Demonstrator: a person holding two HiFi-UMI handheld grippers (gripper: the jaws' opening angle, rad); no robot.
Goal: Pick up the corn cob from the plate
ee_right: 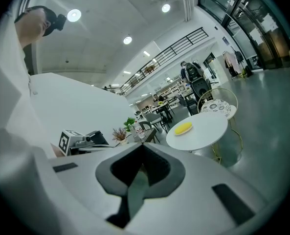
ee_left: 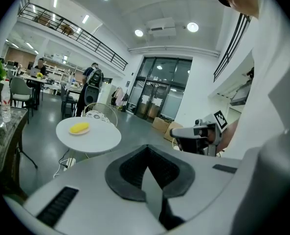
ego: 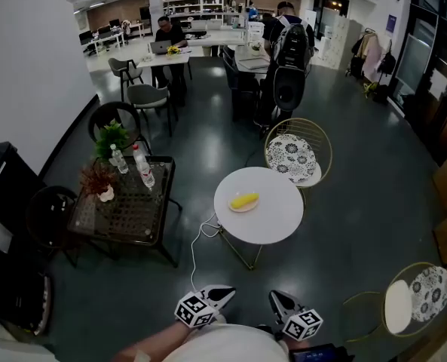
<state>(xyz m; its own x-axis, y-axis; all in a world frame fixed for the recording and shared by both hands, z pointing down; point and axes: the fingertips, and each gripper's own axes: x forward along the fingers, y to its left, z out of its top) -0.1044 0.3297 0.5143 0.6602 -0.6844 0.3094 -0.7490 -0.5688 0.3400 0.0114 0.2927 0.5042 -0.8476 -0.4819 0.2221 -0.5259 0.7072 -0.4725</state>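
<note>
The left gripper (ego: 221, 294) is pointing out over the floor with its jaws pressed together and empty. Just to its right, the right gripper (ego: 277, 300) is doing the same, jaws closed on nothing. Both are hanging at the near edge, well apart from the round white table (ego: 272, 221) farther out. The corn cob (ego: 244, 200) is lying on a small plate (ego: 234, 207) at that table's left part. A patterned-cushion chair (ego: 292, 157) is standing just beyond, and a glass-topped table (ego: 129, 213) is sitting to the left.
</note>
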